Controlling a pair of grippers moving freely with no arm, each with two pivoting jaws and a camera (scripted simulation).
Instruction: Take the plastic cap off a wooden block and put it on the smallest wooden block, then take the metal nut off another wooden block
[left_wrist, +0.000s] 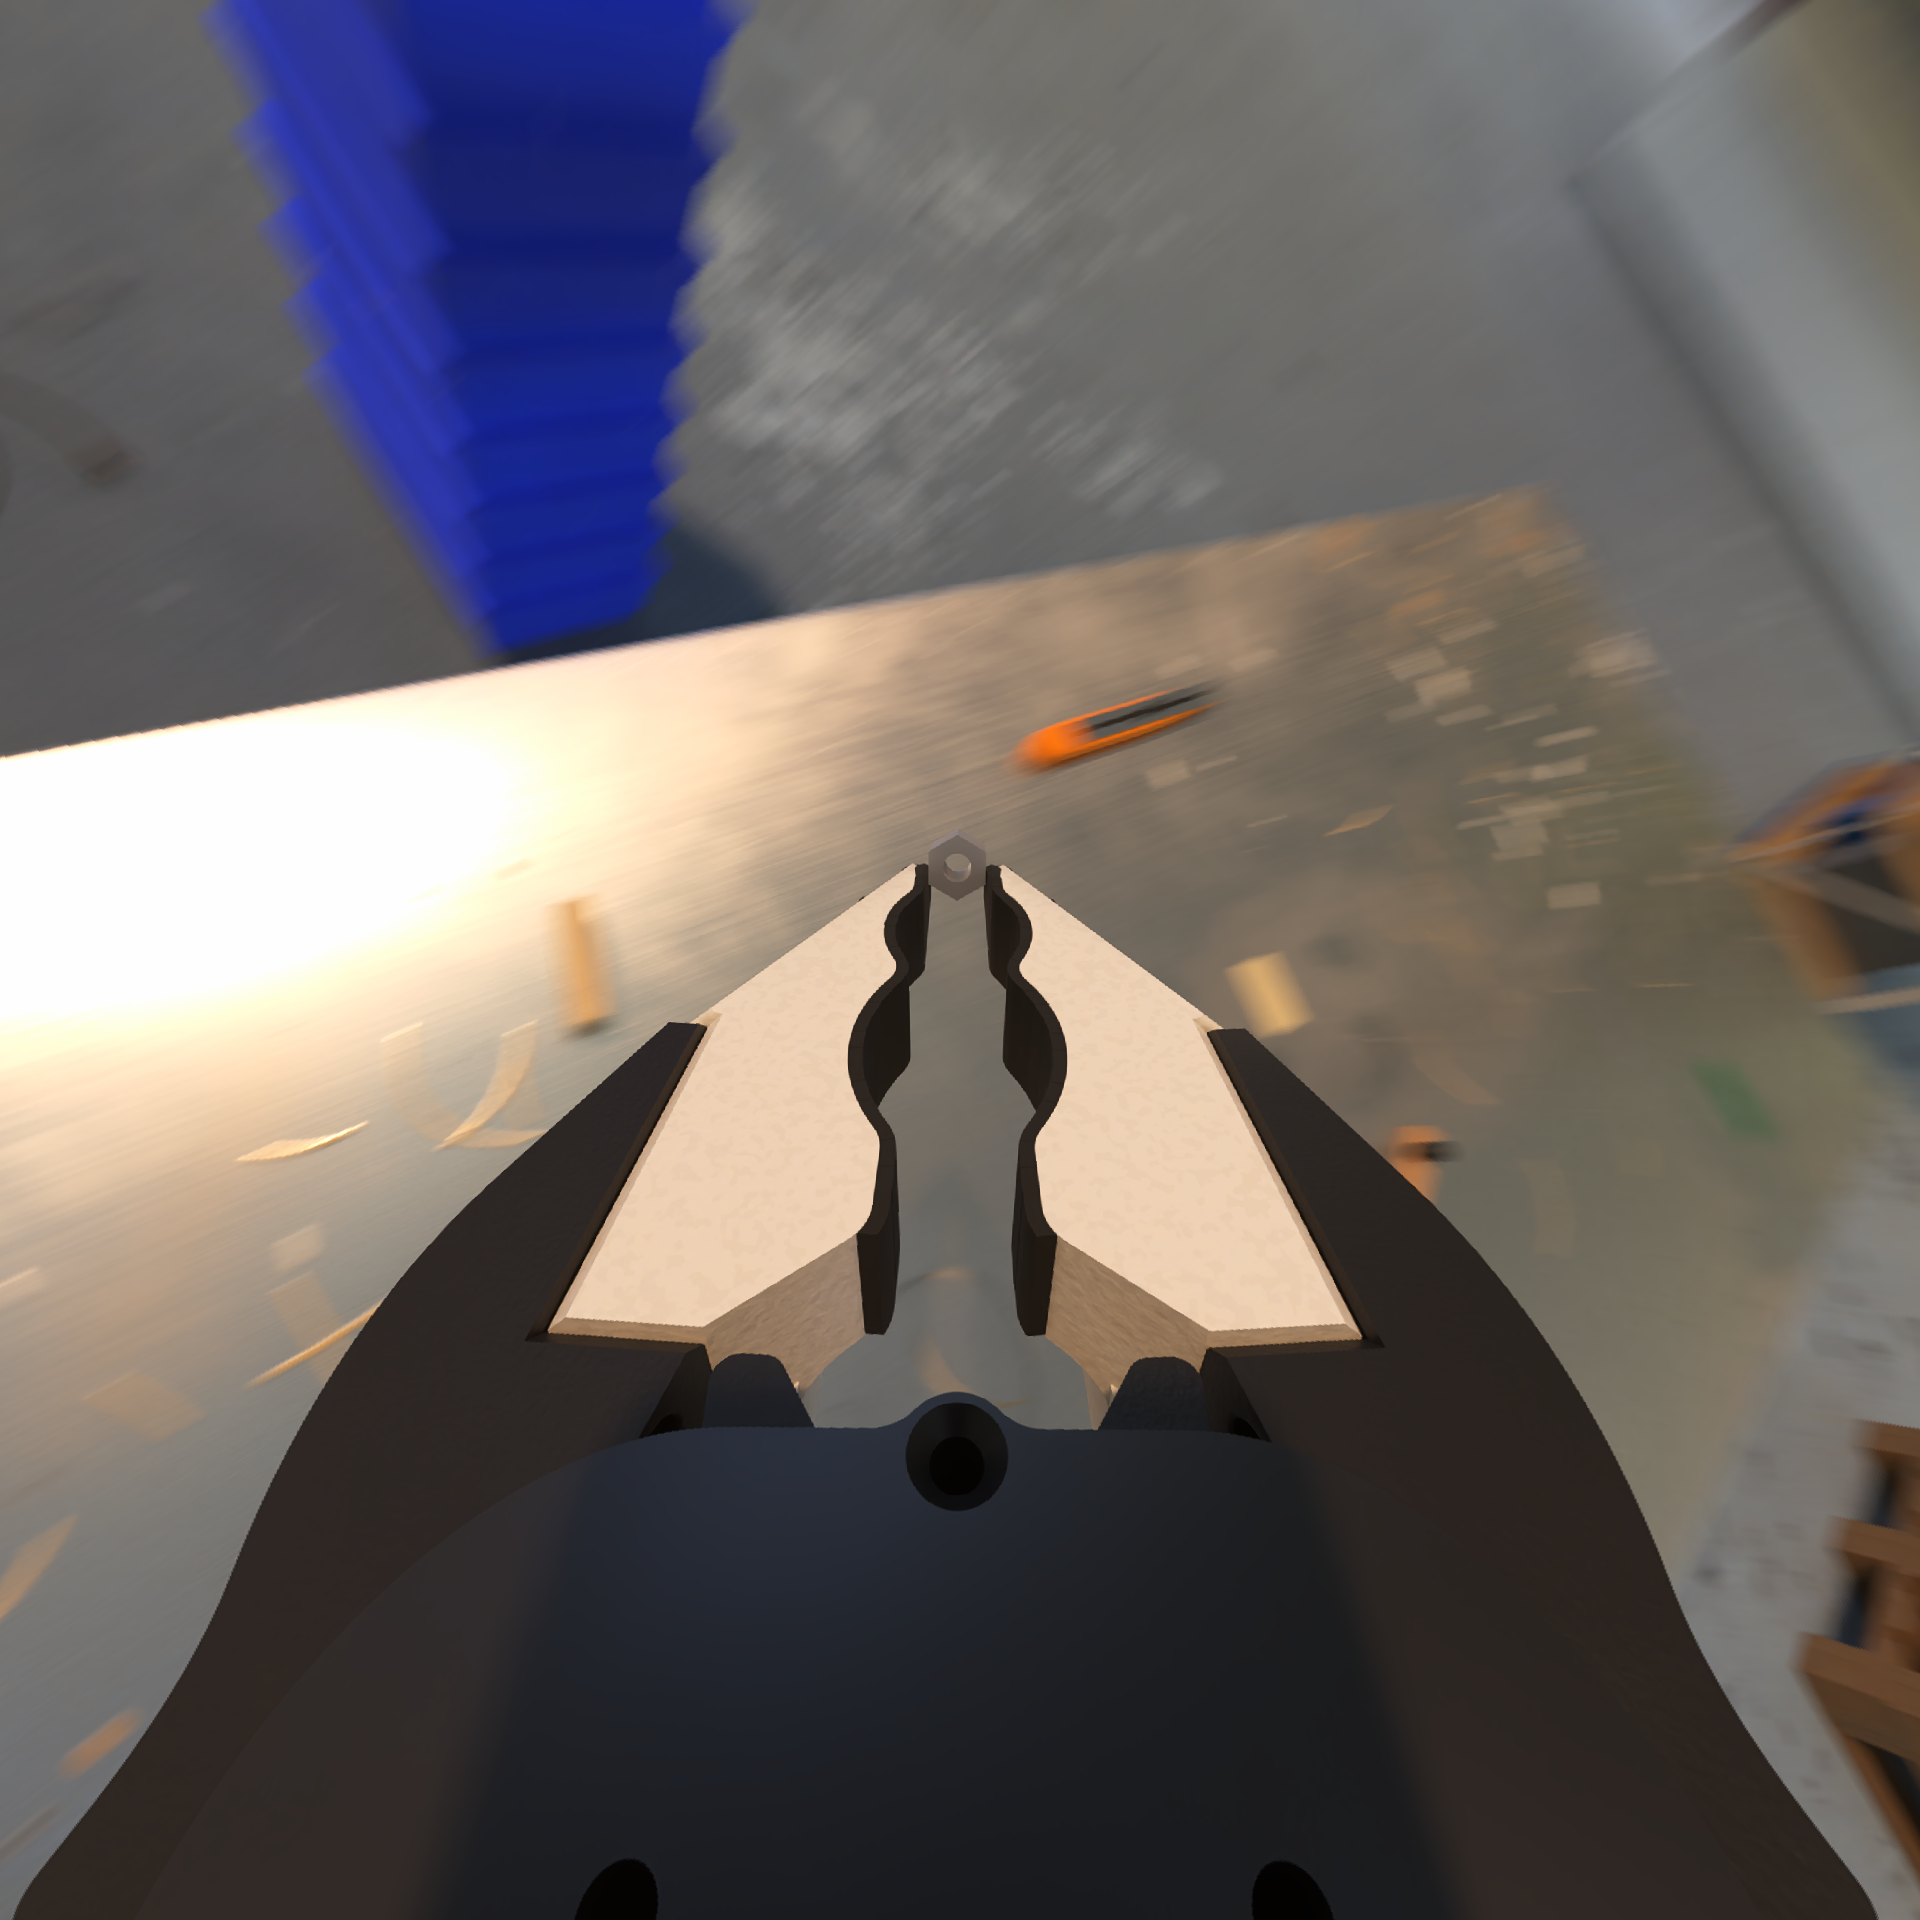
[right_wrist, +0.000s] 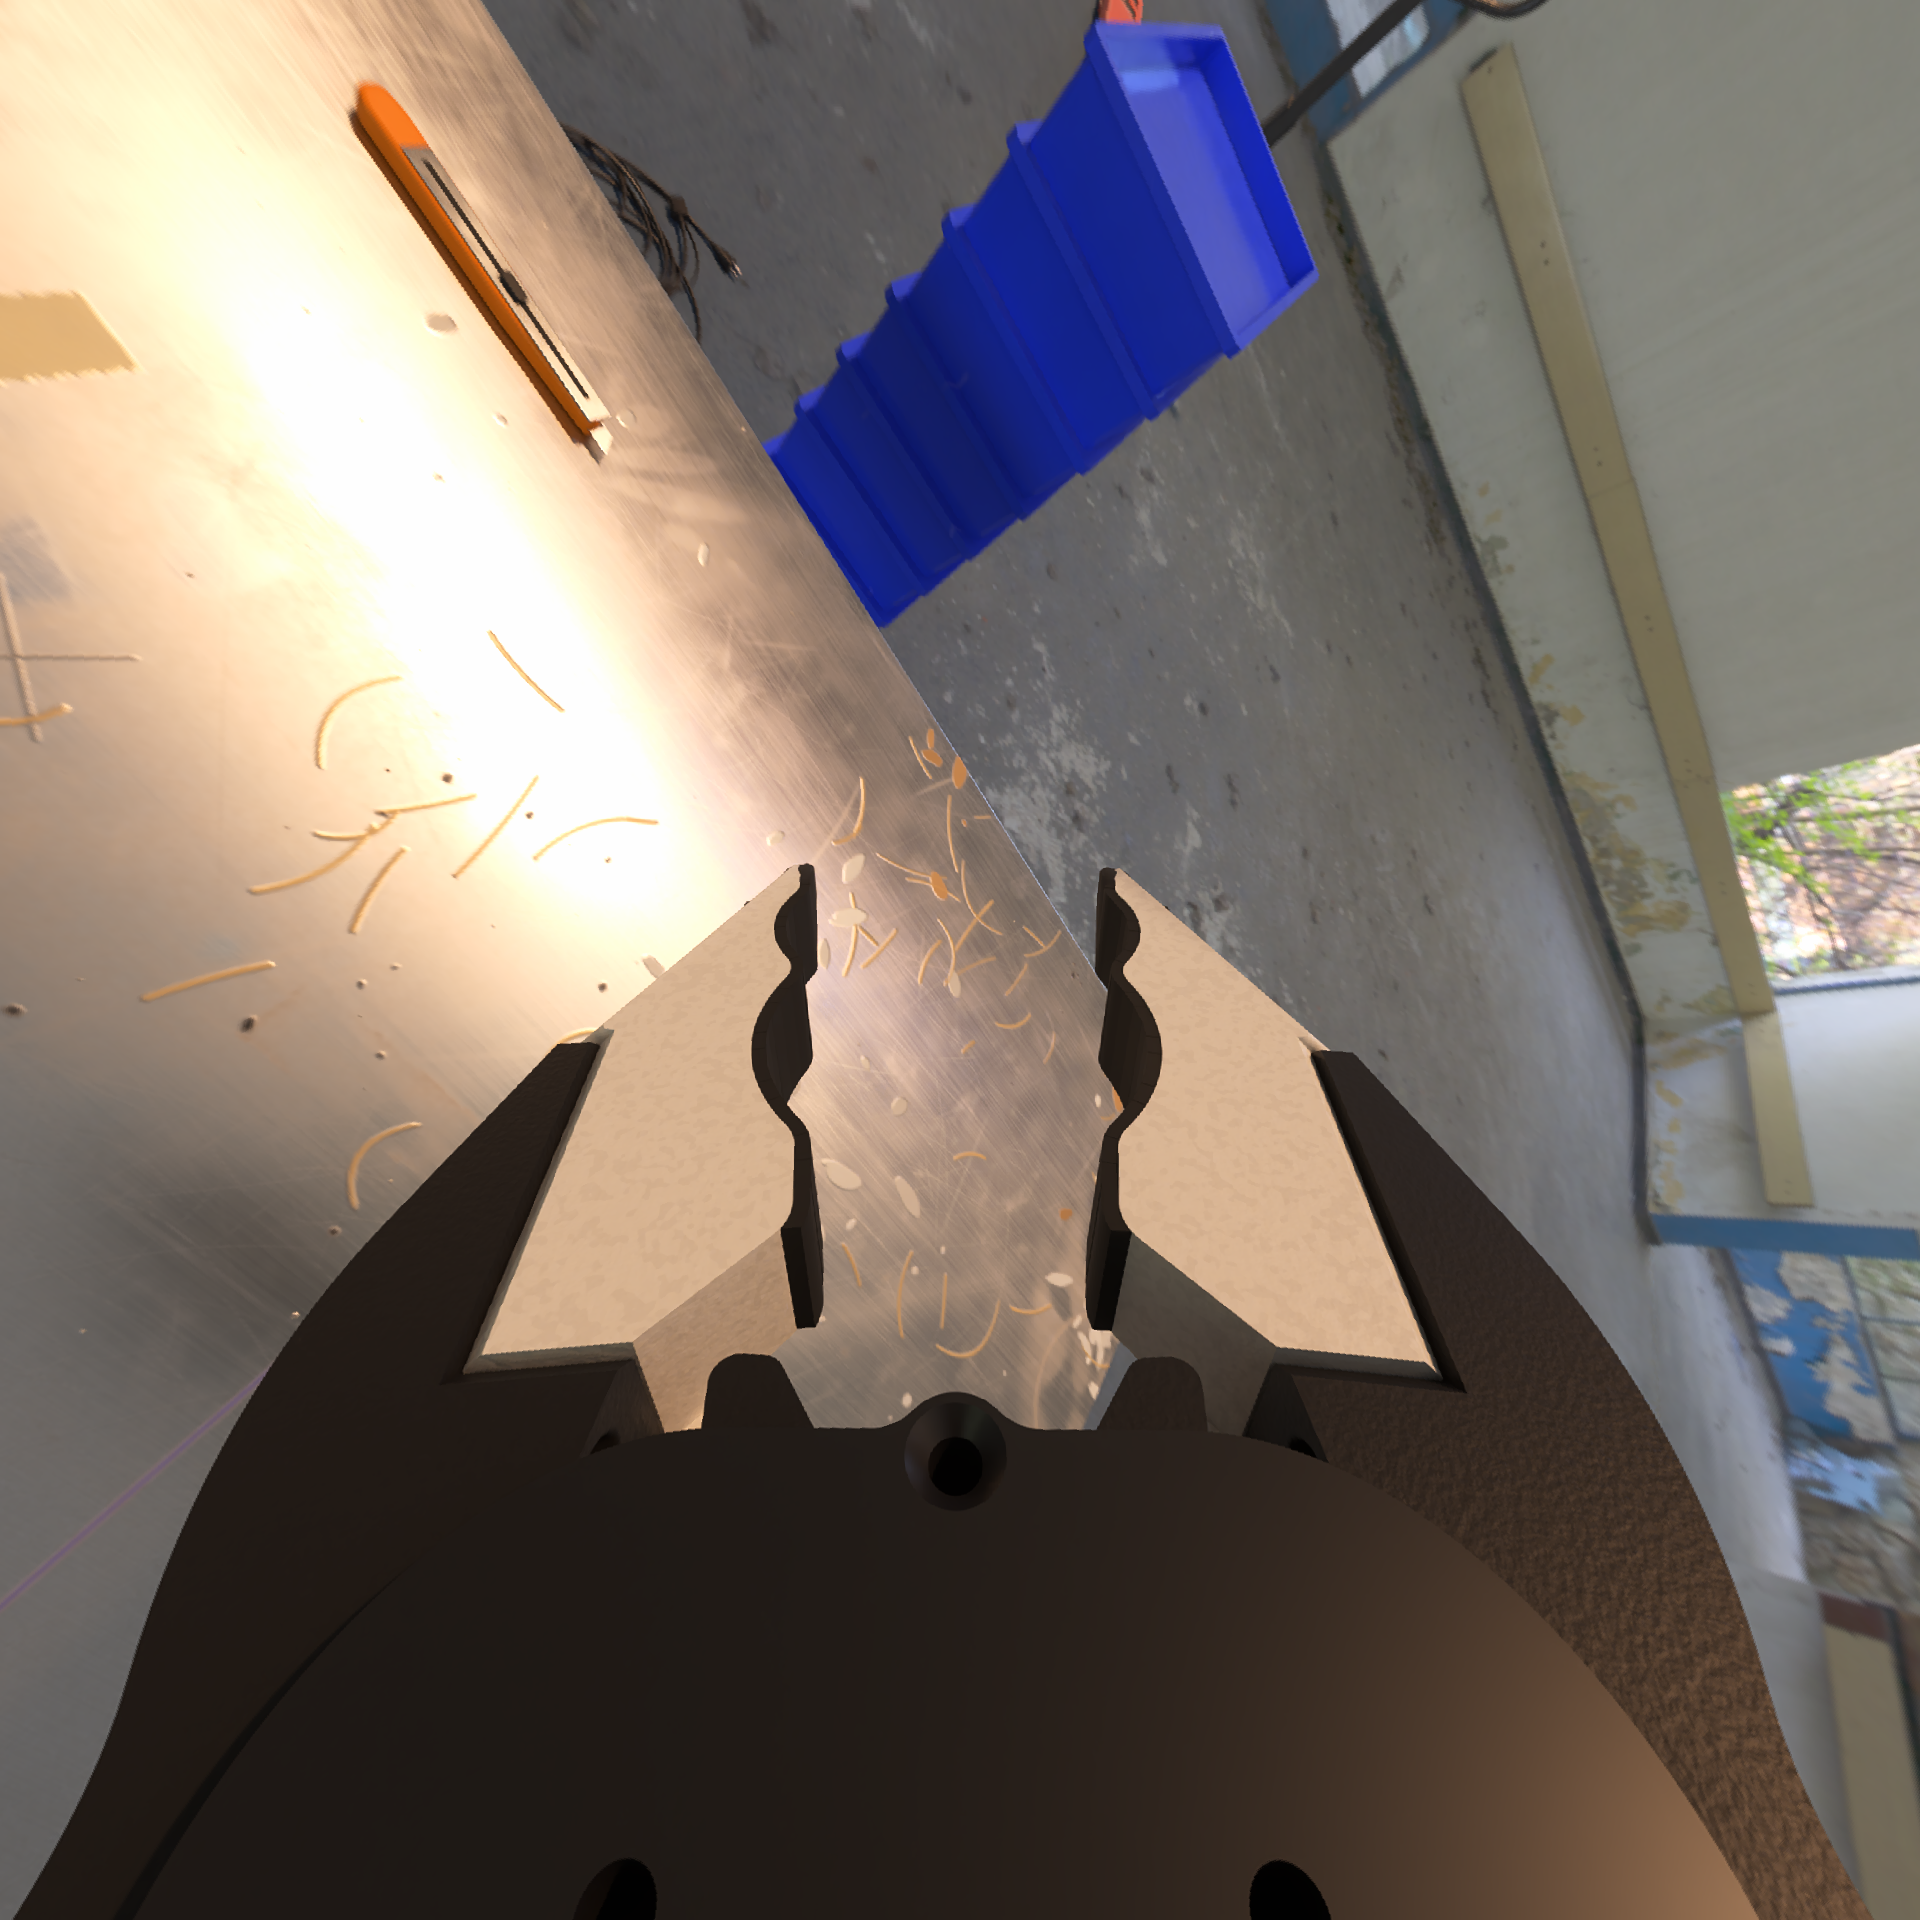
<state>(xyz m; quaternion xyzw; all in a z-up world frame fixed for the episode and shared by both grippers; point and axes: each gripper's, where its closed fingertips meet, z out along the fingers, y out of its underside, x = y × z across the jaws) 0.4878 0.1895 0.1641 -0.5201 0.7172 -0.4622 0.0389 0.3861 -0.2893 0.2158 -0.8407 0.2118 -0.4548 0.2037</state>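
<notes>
while the left gripper (left_wrist: 956, 883) is pinching the metal nut (left_wrist: 955, 864) at the very tips of its narrowed fingers, the surroundings in the left wrist view are smearing with blur, which suggests it is travelling fast. the nut is sitting clear of any wooden block, above the metal table (left_wrist: 727, 790), so the last part of the task looks nearly done. the hold is looking shallow: only the lower edge of the nut is lying between the dark pads, and most of it is standing proud of the tips. doing this well is meaning keeping the squeeze steady, slowing the swing, and avoiding any twist that could flick the small piece out. setting it down low over a bare patch of table, away from the orange utility knife (left_wrist: 1117, 724), is looking safest. the right gripper (right_wrist: 956, 883) is hanging with fingers wide and holding nothing, over wood shavings (right_wrist: 966, 935) near the table edge, with the blue bins (right_wrist: 1049, 332) on the floor beyond. the plastic cap and the blocks are not clearly showing in either view.
</notes>
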